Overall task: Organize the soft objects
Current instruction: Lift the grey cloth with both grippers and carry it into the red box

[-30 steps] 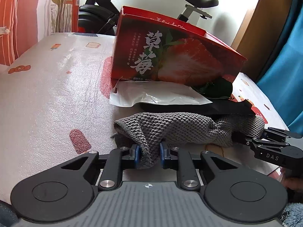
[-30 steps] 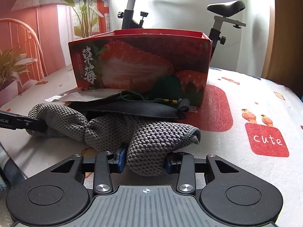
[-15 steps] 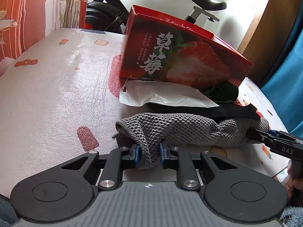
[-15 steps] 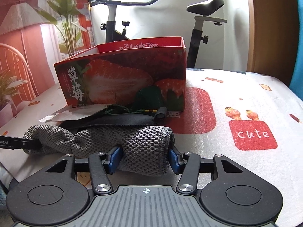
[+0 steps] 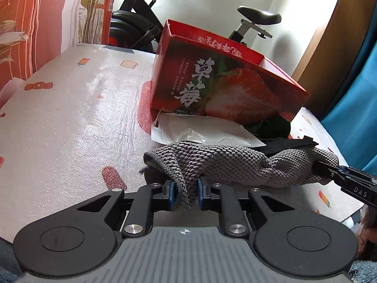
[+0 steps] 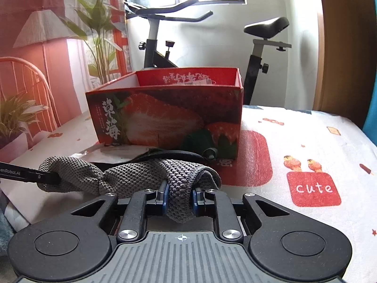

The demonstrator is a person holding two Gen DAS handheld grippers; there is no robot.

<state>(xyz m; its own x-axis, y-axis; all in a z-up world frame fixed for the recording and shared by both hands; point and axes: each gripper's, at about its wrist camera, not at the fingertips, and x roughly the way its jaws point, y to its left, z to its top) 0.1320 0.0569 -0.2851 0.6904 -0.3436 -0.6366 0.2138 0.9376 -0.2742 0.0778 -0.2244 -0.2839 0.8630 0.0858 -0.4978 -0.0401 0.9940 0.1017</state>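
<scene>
Two grippers are pinching one cloth between them: my left gripper (image 5: 185, 194) is clamping its blue pads on one bunched end of the grey waffle-knit towel (image 5: 226, 162), and my right gripper (image 6: 179, 200) is clamping the other end (image 6: 132, 176). Both sets of jaws are closed down on folded fabric, not on each other.

I am judging the towel as light, limp and not slippery; the knit is gripping the pads well, but it is sagging and twisting in the middle, so holding the two ends is the sensible grip. Its long axis is running from one gripper to the other, roughly parallel to the front wall of the red strawberry-printed cardboard box (image 6: 165, 118).

The towel is hanging just in front of that box, low over the patterned white tablecloth (image 6: 306, 146). Between towel and box, a flat white plastic pouch (image 5: 202, 134) and a black strap-like item (image 5: 289, 143) are lying against the box's base. The box is standing open-topped; I cannot tell what is inside.
</scene>
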